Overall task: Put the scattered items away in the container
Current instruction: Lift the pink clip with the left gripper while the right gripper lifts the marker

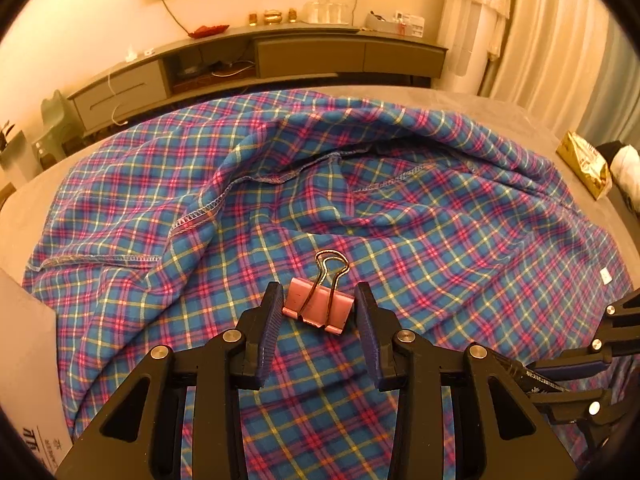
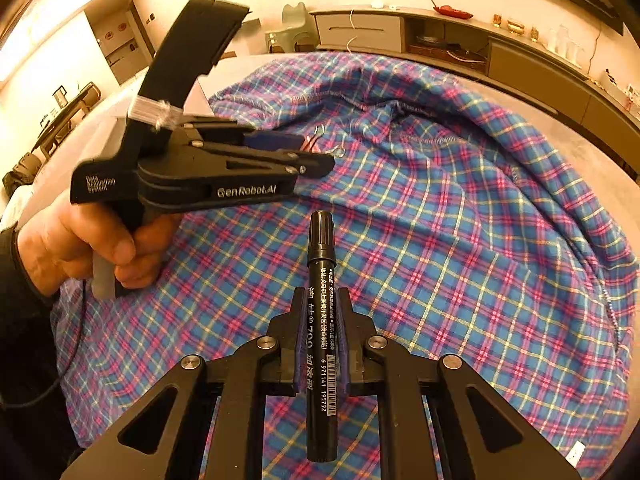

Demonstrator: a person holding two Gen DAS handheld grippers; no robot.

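left fingers [image 1: 318, 312] grasp clip [image 1: 316, 308] by stiff body; right fingers [image 2: 320, 320] clenched on marker [image 2: 322, 320], slippery, mid-barrel.

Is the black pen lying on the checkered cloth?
No, the black pen is clamped between the right gripper's jaws, lifted above the checkered cloth.

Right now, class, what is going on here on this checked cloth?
A person holds a claw tool in each hand over a blue and pink checked cloth. The left claw has its pads against the sides of a pink binder clip, gripping it. The right claw is shut on a black marker pen that points away from the camera. Both things are held; no container for them is clearly in view yet.
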